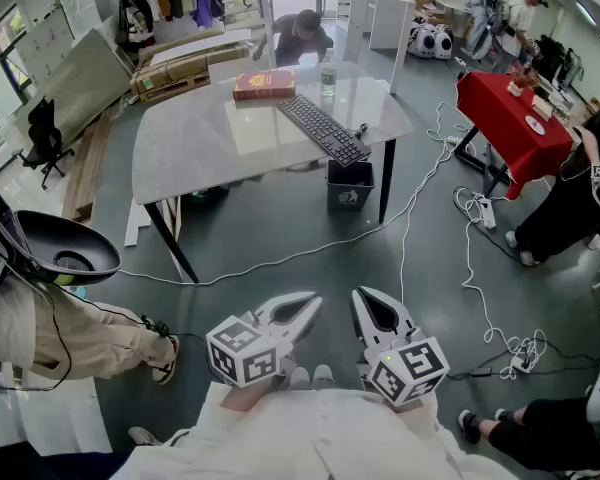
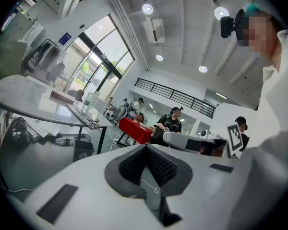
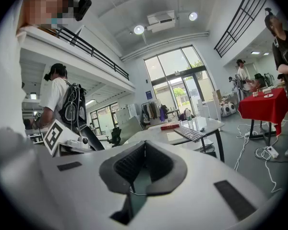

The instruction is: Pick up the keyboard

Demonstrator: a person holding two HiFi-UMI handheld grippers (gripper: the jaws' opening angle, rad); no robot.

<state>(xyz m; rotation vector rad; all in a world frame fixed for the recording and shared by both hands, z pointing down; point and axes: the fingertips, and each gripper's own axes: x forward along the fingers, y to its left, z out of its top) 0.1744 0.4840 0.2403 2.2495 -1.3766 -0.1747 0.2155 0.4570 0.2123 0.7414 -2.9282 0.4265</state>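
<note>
Nothing of the pickup is done yet: the black keyboard [image 1: 322, 130] lies on the grey table [image 1: 180, 158] at twelve o'clock, well apart from the left gripper [image 1: 298, 308] and right gripper [image 1: 372, 308], both closed on nothing, low at six o'clock.

Black keyboard [image 1: 323, 128], red book [image 1: 264, 85] on pale grey marbled table [image 1: 180, 148]; red cloth [image 1: 510, 118] on side table.

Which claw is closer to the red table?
Right. The right gripper is on the same side as the red table, though far from it; the left gripper sits beside the right one, farther off.
</note>
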